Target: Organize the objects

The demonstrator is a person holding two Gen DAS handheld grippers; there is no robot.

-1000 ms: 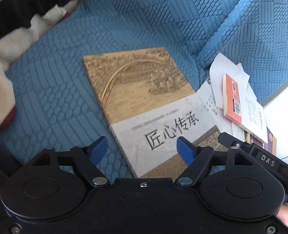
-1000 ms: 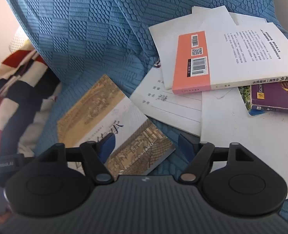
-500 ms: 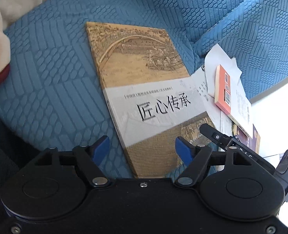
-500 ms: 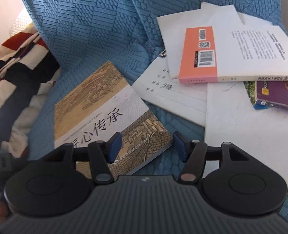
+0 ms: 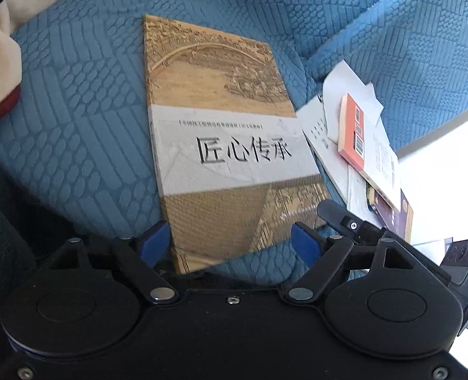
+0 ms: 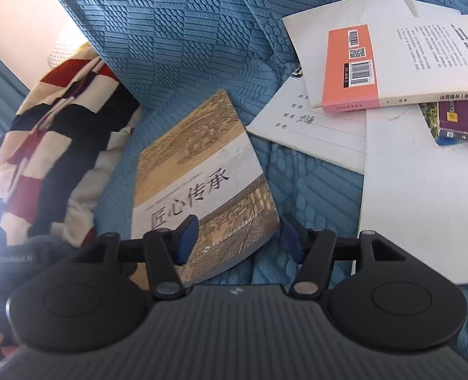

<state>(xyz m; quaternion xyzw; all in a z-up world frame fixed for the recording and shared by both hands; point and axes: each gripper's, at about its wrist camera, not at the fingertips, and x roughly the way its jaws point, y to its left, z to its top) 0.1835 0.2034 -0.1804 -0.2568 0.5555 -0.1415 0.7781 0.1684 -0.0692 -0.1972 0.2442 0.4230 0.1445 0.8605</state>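
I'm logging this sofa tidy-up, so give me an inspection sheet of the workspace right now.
Surface: blue quilted sofa cover.
Job's things: tan book flat; orange-backed book atop loose white sheets; purple book beneath.
Clutter: striped blanket beside tan book.
Grippers: left gripper opening, right gripper closing, both straddling the tan book's near end, pads not pressing.
Cables: nothing seen.
Surroundings: pale wall.

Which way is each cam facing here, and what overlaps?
Left wrist: on the left tongs, angled down over the tan book on the blue sofa cover; its jaws are opening astride the book's near edge.
Right wrist: on the right tongs, angled down at the book's near corner, jaws closing, not gripping.
Shared: tan book, orange-spined book, loose papers.
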